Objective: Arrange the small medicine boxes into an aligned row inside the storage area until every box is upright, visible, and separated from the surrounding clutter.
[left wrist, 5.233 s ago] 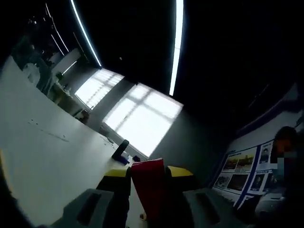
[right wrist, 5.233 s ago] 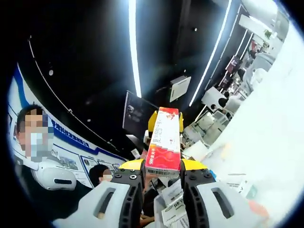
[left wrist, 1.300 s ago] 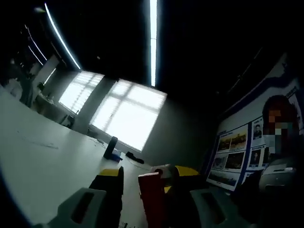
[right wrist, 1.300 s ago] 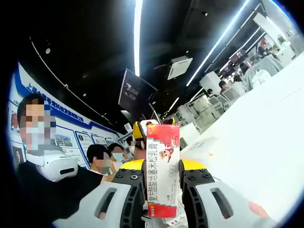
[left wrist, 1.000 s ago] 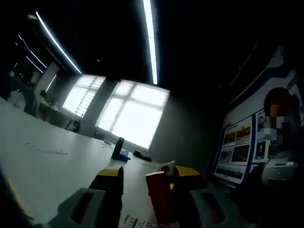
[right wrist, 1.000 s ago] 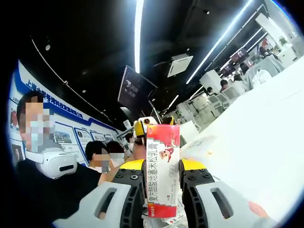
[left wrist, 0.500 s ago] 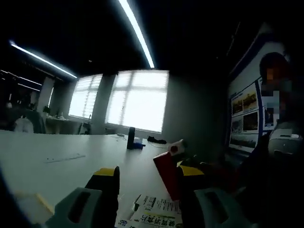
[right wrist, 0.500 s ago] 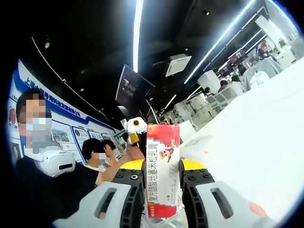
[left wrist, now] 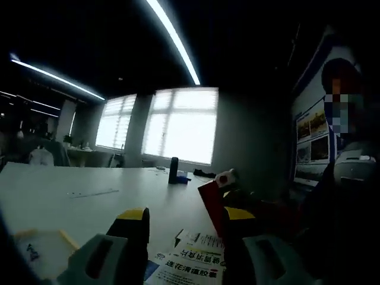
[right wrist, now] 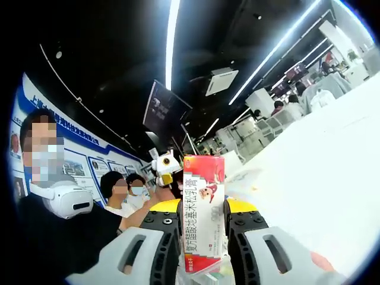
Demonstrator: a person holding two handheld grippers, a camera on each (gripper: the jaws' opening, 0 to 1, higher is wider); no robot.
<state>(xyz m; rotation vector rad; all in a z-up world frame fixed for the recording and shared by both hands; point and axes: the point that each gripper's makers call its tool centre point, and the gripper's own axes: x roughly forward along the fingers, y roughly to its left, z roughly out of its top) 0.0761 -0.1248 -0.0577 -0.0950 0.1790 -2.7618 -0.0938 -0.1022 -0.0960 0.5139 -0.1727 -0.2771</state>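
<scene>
Right tongs [right wrist: 201, 219] pinching red-and-white medicine box [right wrist: 203, 208], long axis running straight out along jaws, lifted clear of white counter [right wrist: 320, 178]. Left tongs [left wrist: 184, 228] spread, red box [left wrist: 212, 202] tilted against right-hand jaw, grip not certain. Beyond left tongs, printed leaflet [left wrist: 193, 258] flat on counter; farther off, dark bottle [left wrist: 173, 170] before bright windows [left wrist: 181, 126]. Storage area not visible; judged carrying stage, right tongs holding next box to place.

A red-and-white medicine box [right wrist: 203, 209] stands upright, clamped at its sides. In the dim left gripper view, a white box [left wrist: 193, 262], apparently, lies flat on the table.
</scene>
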